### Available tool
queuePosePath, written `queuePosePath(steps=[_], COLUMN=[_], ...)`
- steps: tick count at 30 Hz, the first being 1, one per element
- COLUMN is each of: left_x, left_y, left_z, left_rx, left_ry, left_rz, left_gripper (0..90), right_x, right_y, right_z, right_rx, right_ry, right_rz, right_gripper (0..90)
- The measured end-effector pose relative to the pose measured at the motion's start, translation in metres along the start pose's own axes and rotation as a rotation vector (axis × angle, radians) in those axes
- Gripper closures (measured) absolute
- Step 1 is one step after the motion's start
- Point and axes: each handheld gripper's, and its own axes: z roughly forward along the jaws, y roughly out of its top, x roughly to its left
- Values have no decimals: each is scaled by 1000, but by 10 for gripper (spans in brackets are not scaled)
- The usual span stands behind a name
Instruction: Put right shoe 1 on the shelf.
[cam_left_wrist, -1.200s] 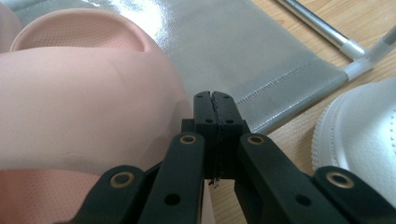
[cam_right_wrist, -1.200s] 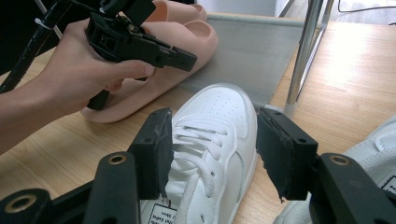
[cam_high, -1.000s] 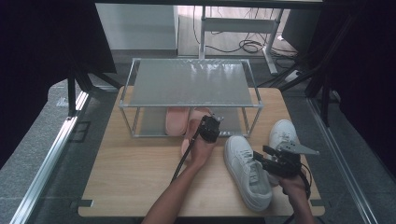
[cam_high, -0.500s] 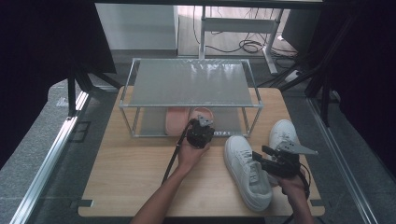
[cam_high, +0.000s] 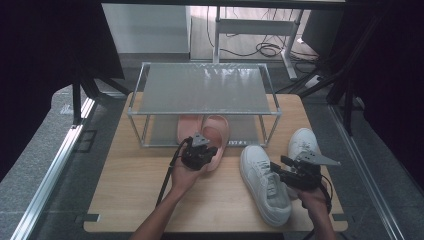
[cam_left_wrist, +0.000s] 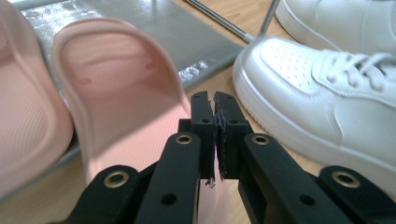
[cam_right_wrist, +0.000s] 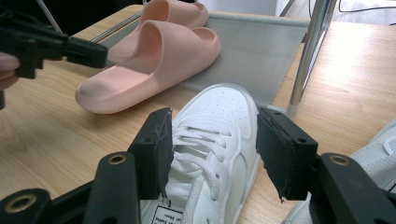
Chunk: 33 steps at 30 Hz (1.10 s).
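Front-left of table (cam_high: 125, 200) bare wood, free passage. Rack (cam_high: 205, 90) spans the back; lower shelf partly taken by two pink slippers (cam_high: 202, 132), nearer one sticking out past the front rail. Shelf room left and right of them (posts at corners). Right side crowded: two white sneakers (cam_high: 265, 182) near rack's right post.

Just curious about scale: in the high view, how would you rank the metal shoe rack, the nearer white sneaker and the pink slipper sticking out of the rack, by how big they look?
1. Metal shoe rack, clearly largest.
2. Nearer white sneaker.
3. Pink slipper; its heel is partly covered by the left claw, so the gap to the sneaker is unsure.
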Motion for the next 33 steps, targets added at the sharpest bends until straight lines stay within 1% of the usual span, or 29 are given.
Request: queuePosePath(steps=[1,3,5,7,9,11,13,15,18,24,27,30,33], left_x=[1,1,3,5,8,10,11,13,14,15,14,12,13], left_y=[-3,-10,-17,-24,-30,-35,-41,-46,-53,-65,-69,-71,-73], left_z=[-3,-8,-12,-16,-19,-22,-24,-27,-31,-41,-41,-39,-36], left_rx=[-6,-3,1,7,11,21,21,20,29,60,74,94,106], left_ry=[-16,-19,-26,-18,-20,-12,1,5,4,-4,-16,-18,-12], left_rz=[-1,4,0,1,-3,4,13,10,6,20,32,47,47], left_gripper=[874,874,879,881,886,894,898,900,900,900,900,900,900], right_x=[0,0,0,0,1,1,1,1,1,2,2,2,2], right_y=[0,0,0,0,0,0,0,0,0,0,0,0,0], right_z=[0,0,1,1,1,1,1,1,1,1,2,2,2], right_rx=[0,2,3,2,1,1,2,4,4,4,4,6,6], right_ry=[0,-1,-1,-2,-2,-2,-1,-2,-2,-1,0,0,1], right_rz=[0,-1,-1,-2,-2,-3,-2,-4,-3,-4,-4,-6,-6], right_gripper=[468,468,468,468,468,468,468,468,468,468,467,467,468])
